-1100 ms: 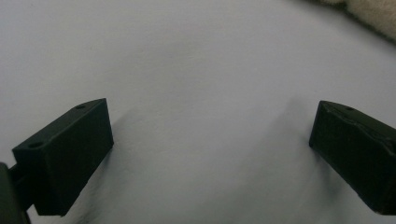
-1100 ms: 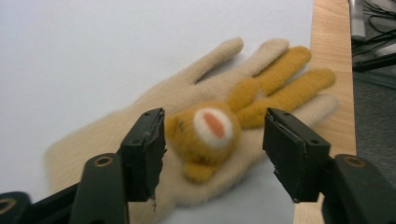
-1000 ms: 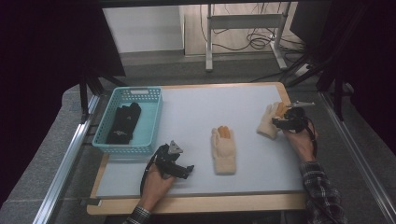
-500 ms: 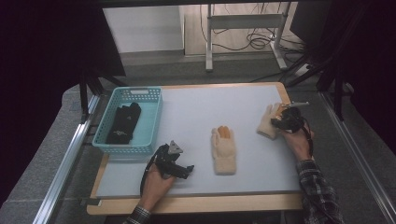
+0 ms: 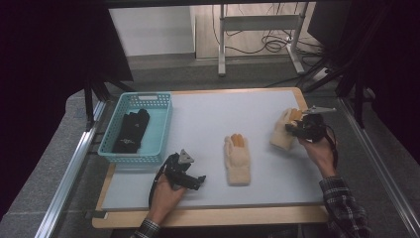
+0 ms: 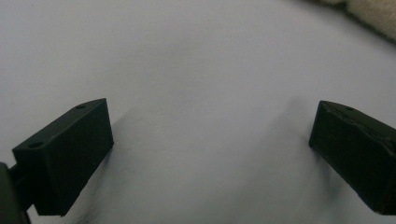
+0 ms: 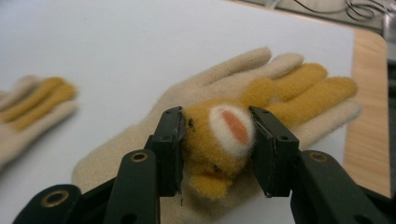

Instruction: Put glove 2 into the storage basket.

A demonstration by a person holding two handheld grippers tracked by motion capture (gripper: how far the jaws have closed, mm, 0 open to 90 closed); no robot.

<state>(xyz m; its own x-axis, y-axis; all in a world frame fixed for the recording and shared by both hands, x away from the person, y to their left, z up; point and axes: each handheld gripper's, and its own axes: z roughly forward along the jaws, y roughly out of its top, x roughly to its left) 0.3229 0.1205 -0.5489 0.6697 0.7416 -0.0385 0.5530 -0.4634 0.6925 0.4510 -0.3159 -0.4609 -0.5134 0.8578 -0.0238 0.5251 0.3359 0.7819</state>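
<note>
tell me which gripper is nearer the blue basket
Left. The left gripper sits just off the blue basket, at its near right corner; the right gripper is far across the table, closed on a glove.

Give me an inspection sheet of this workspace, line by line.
Surface: white mat on a wooden table.
Job's things: two cream gloves, one mid-mat, one at right; black gloves in a teal basket.
Clutter: nothing seen.
Grippers: left hand-held gripper open over bare mat; right hand-held gripper shut on the right glove's orange patch.
Cables: on the floor beyond the table.
Surroundings: metal stand, dark curtains.
</note>
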